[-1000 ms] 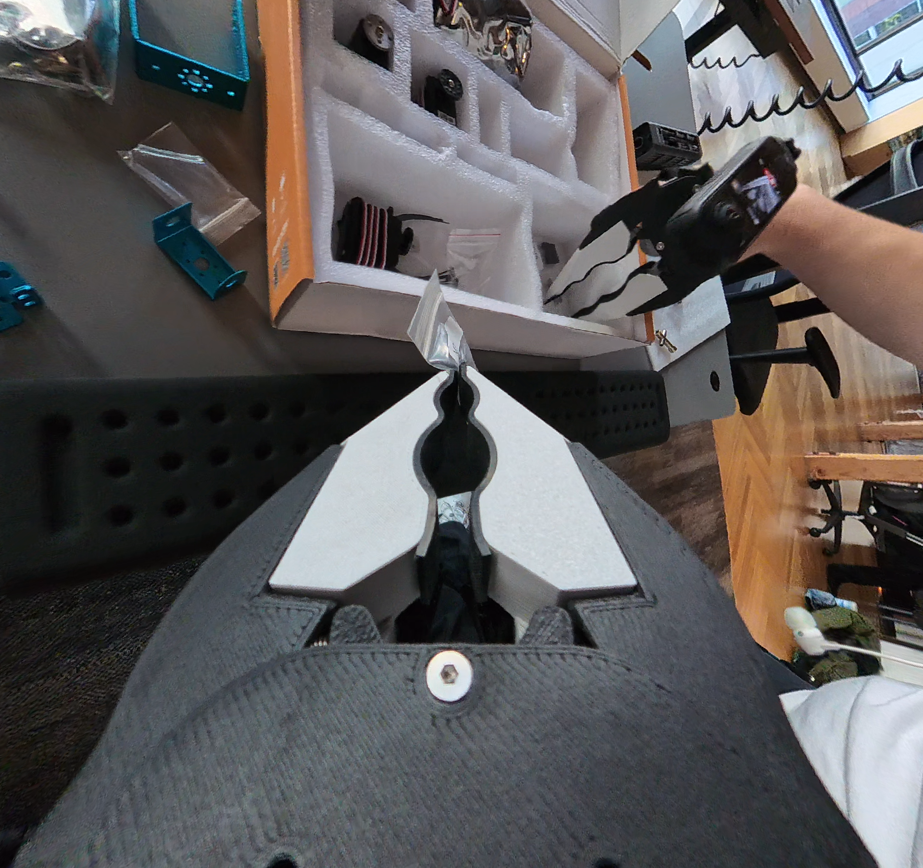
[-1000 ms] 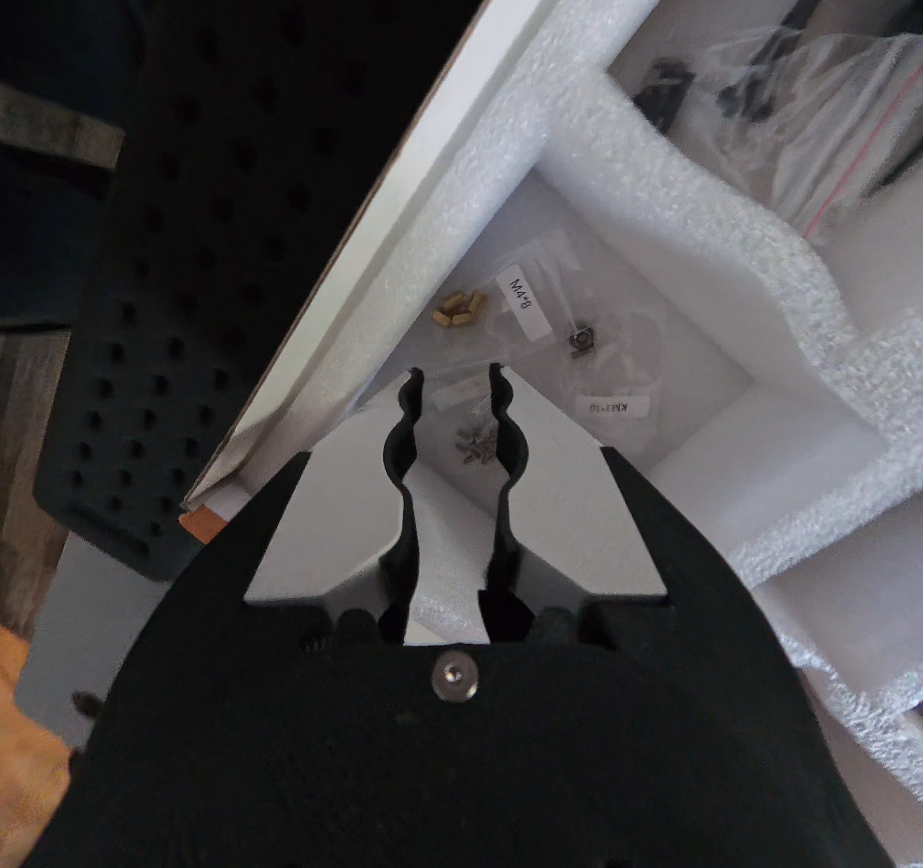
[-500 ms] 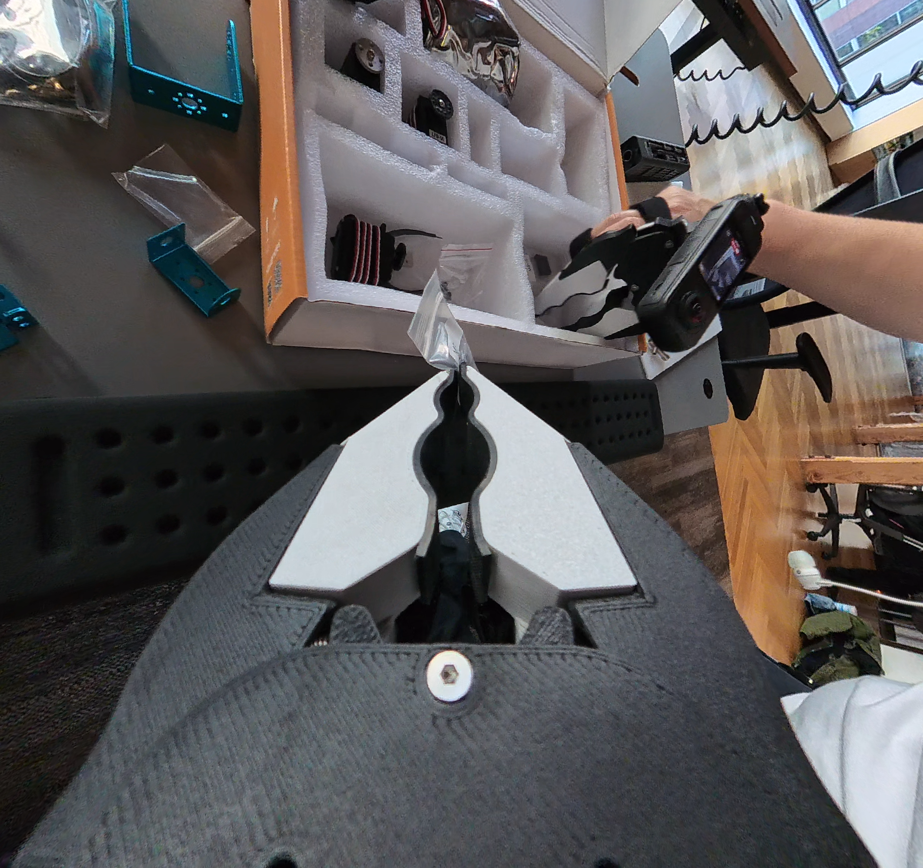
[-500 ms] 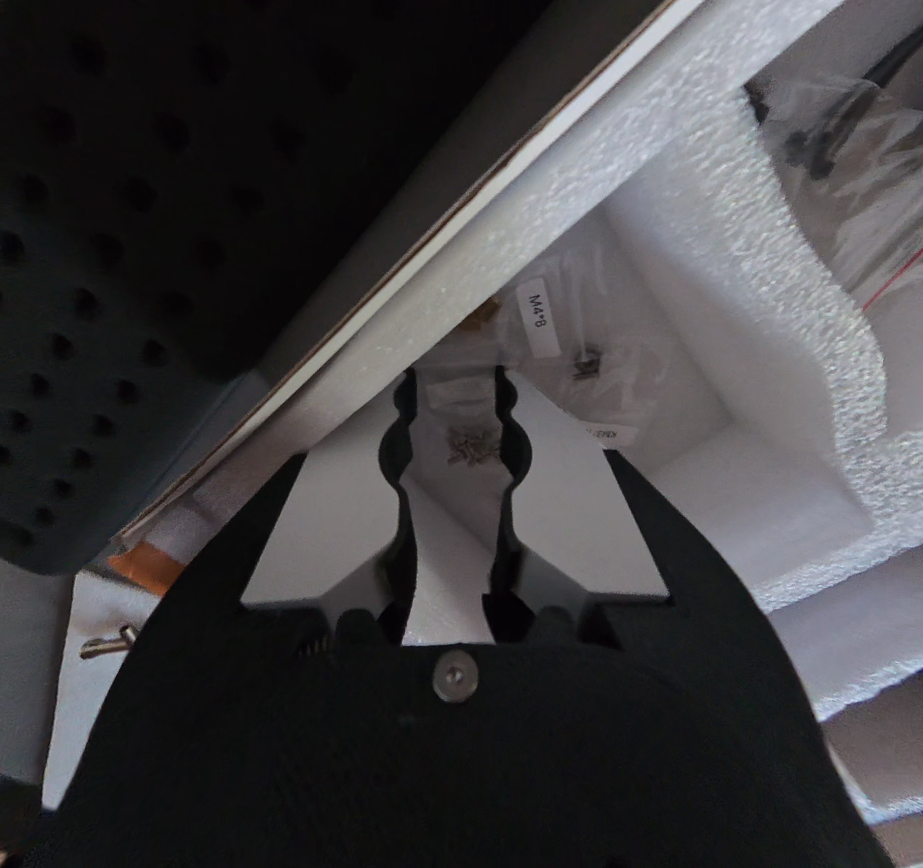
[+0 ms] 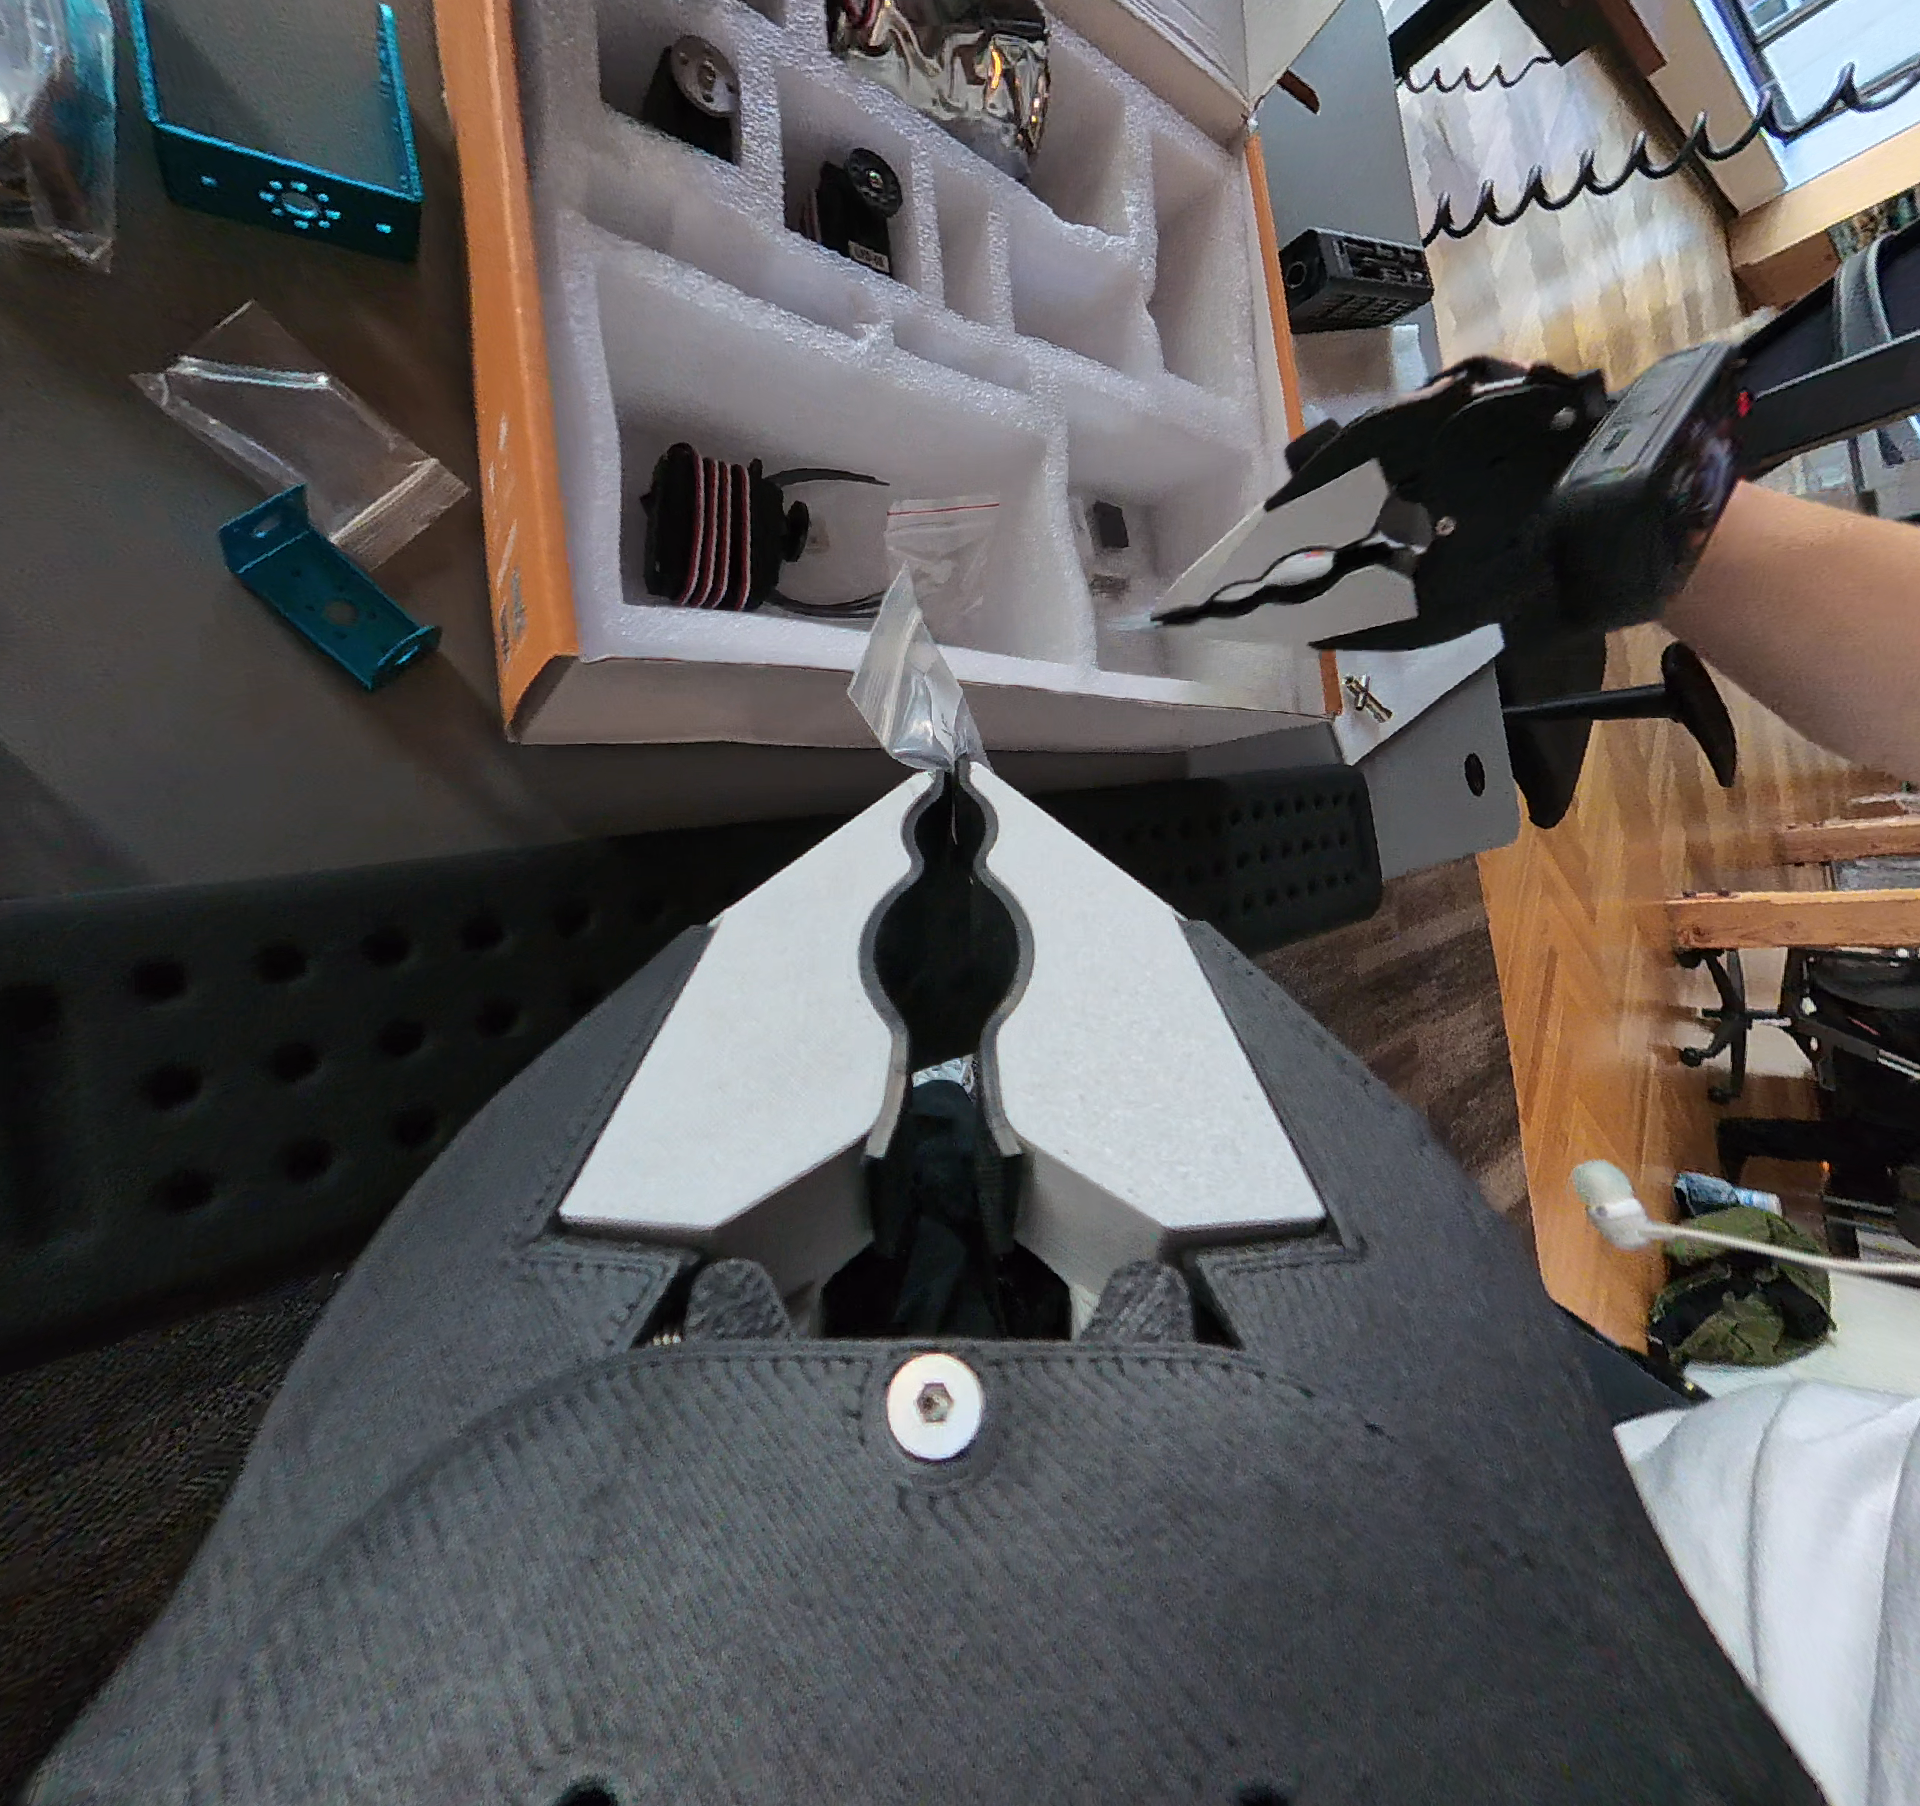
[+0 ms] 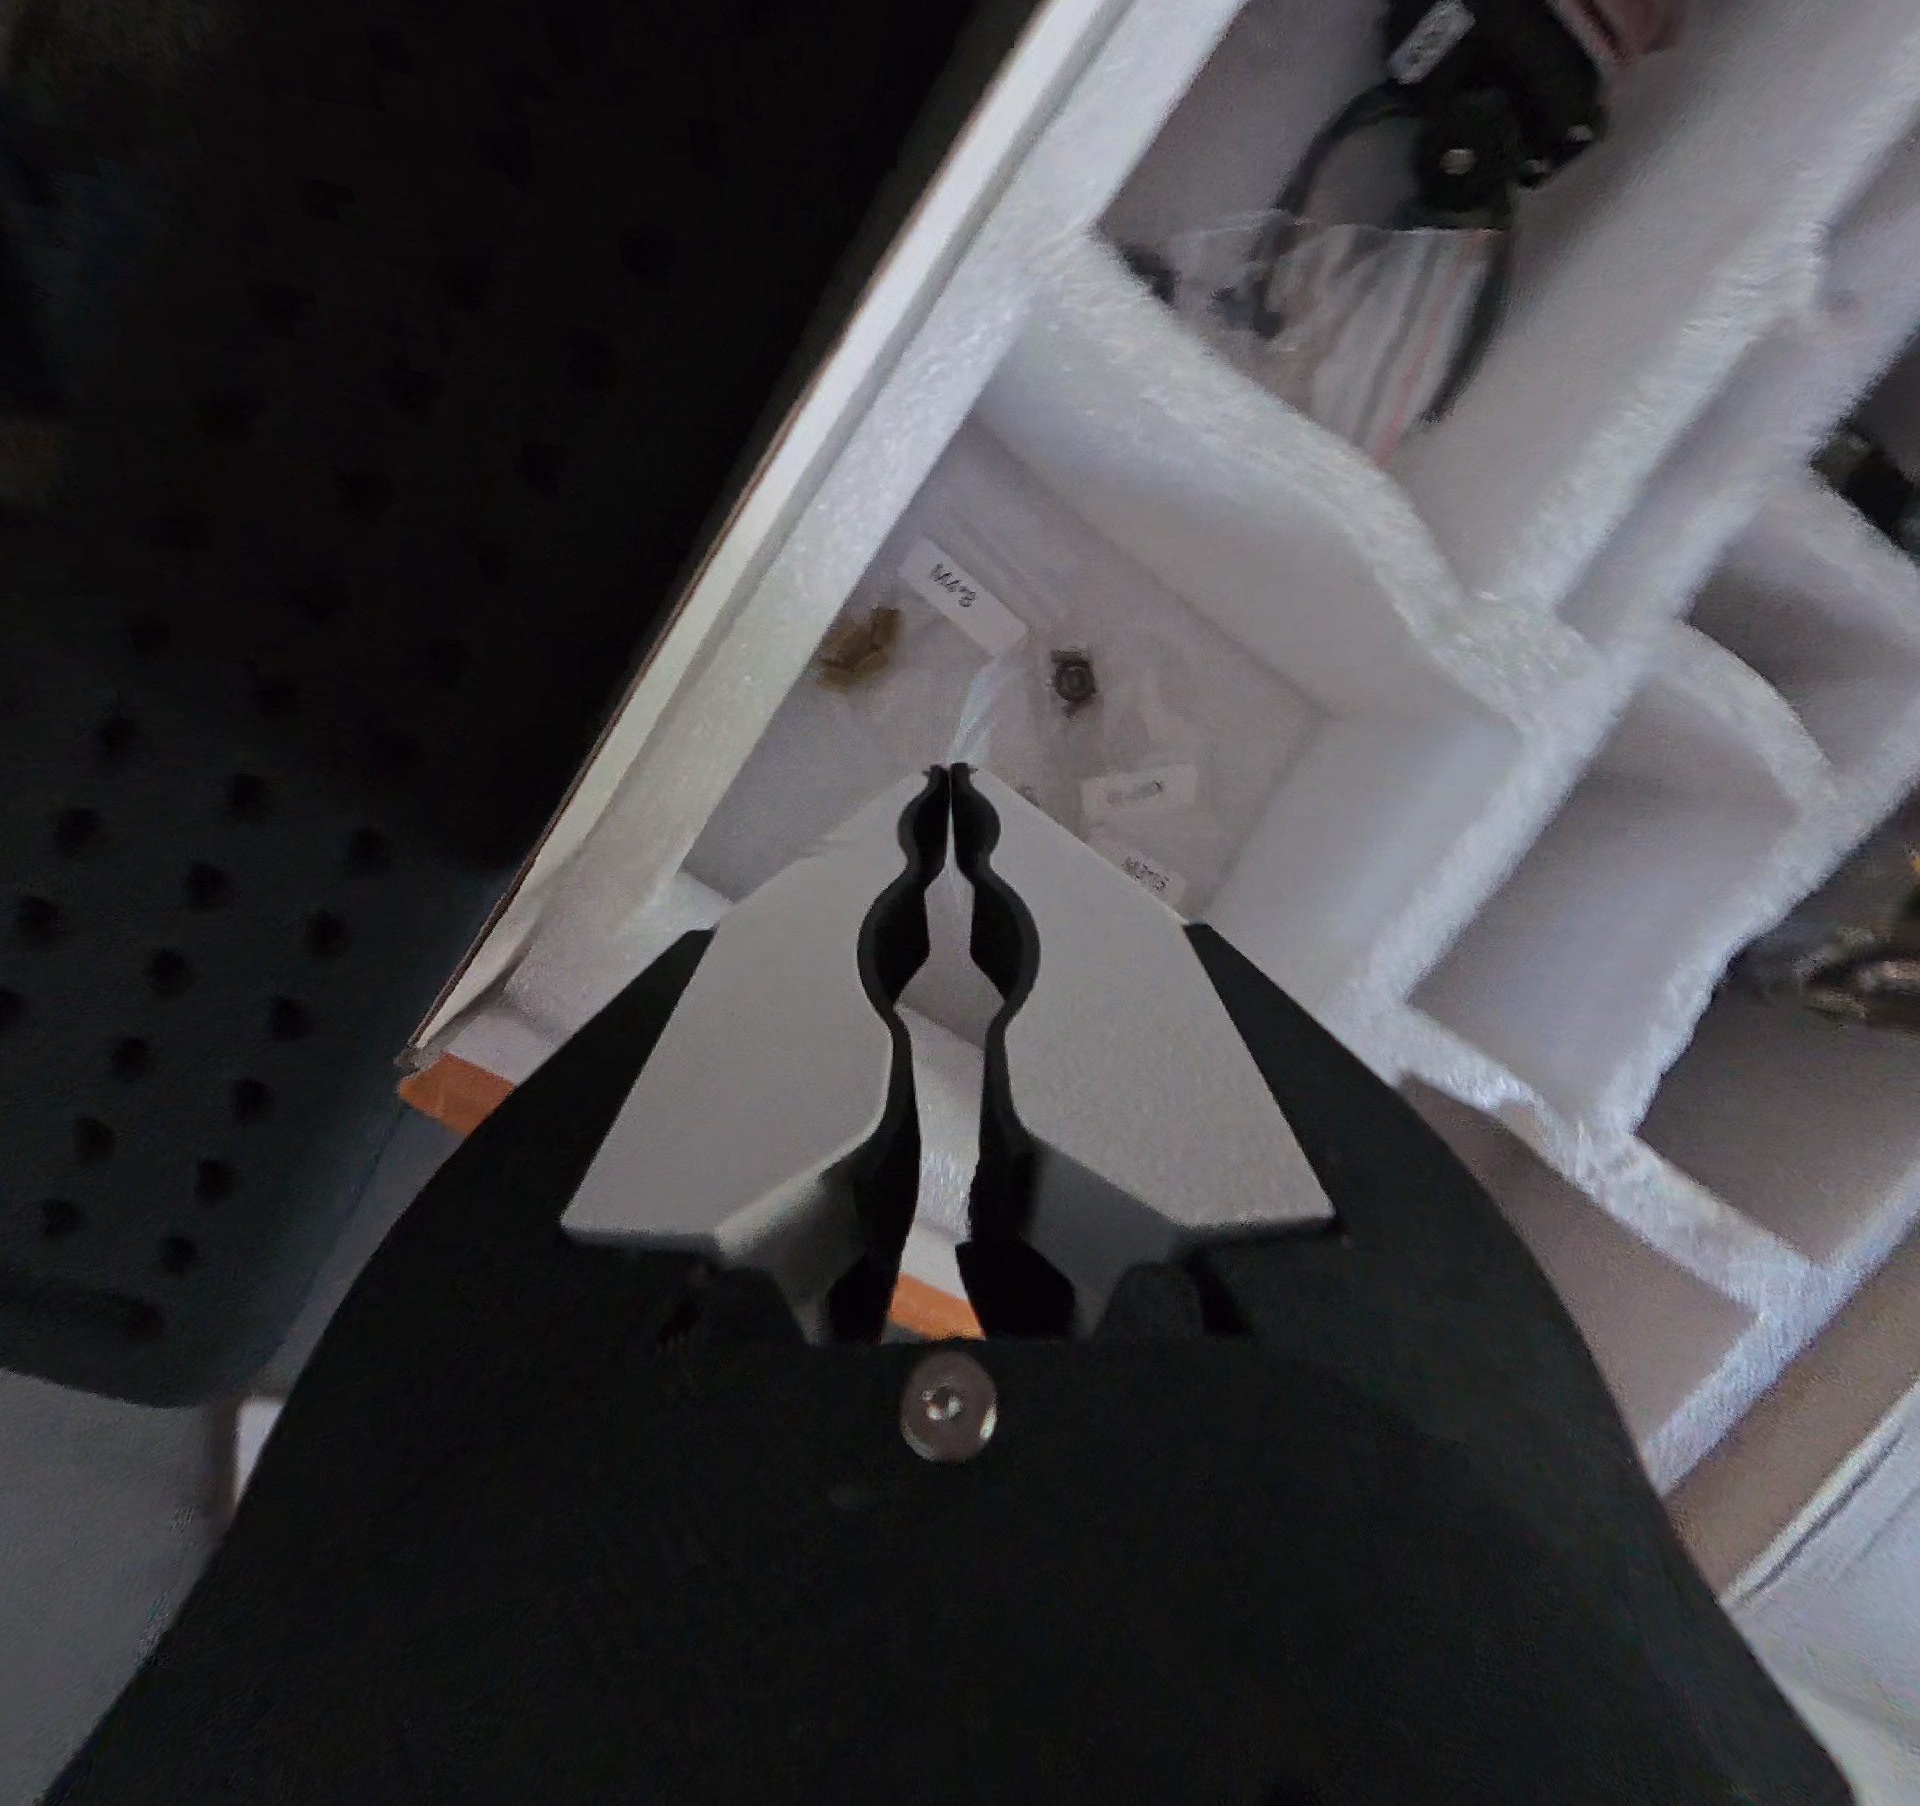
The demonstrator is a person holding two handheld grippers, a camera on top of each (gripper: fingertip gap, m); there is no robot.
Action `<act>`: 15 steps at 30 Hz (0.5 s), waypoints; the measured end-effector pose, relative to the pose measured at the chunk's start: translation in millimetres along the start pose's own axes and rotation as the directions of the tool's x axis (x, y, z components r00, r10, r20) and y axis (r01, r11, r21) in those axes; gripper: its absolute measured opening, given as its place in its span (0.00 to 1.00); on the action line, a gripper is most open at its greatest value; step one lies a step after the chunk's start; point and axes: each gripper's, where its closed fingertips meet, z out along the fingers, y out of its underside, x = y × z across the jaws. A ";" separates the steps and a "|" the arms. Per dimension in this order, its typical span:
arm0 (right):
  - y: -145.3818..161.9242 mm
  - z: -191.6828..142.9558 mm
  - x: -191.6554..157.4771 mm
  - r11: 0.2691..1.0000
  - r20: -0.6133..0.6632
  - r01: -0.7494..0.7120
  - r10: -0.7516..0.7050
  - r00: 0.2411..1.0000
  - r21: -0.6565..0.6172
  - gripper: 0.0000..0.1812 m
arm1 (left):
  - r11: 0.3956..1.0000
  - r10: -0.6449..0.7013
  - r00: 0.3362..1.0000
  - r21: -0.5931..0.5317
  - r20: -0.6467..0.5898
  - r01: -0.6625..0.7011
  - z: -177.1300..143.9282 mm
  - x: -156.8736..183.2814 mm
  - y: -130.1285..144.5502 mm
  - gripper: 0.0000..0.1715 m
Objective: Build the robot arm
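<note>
Grey table [image 5: 260, 717] carries an orange box [image 5: 499, 322] with white foam compartments near its corner. A clear plastic bag [image 5: 909, 686] is pinched between the closed fingers of the left gripper [image 5: 951, 780]. Over the corner compartment, the right gripper [image 6: 952, 771] is closed on a small clear bag [image 6: 987, 707].

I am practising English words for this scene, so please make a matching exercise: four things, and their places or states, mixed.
1 left tool
2 right tool
3 blue U bracket
4 silver foil bag

a on table, beside box
b in far foam compartment
c shut on small clear bag, outside box
d shut on bag fold, inside corner compartment

Pairs: 1-c, 2-d, 3-a, 4-b
</note>
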 end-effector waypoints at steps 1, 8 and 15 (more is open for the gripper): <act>-2.1 -6.5 3.6 0.998 -0.020 -0.048 0.049 0.999 0.030 0.00 | 1.000 0.009 1.000 -0.006 -0.007 -0.010 3.0 2.2 -0.5 0.00; -13.3 -61.3 27.8 0.810 -0.048 -0.447 0.499 0.865 0.380 0.00 | 0.993 0.066 0.995 -0.093 -0.069 -0.072 37.1 21.3 -4.8 0.00; 12.6 -130.0 29.7 0.357 0.135 -0.663 0.810 0.571 0.658 0.00 | 0.956 0.126 0.961 -0.230 -0.245 -0.184 117.1 89.1 -6.6 0.00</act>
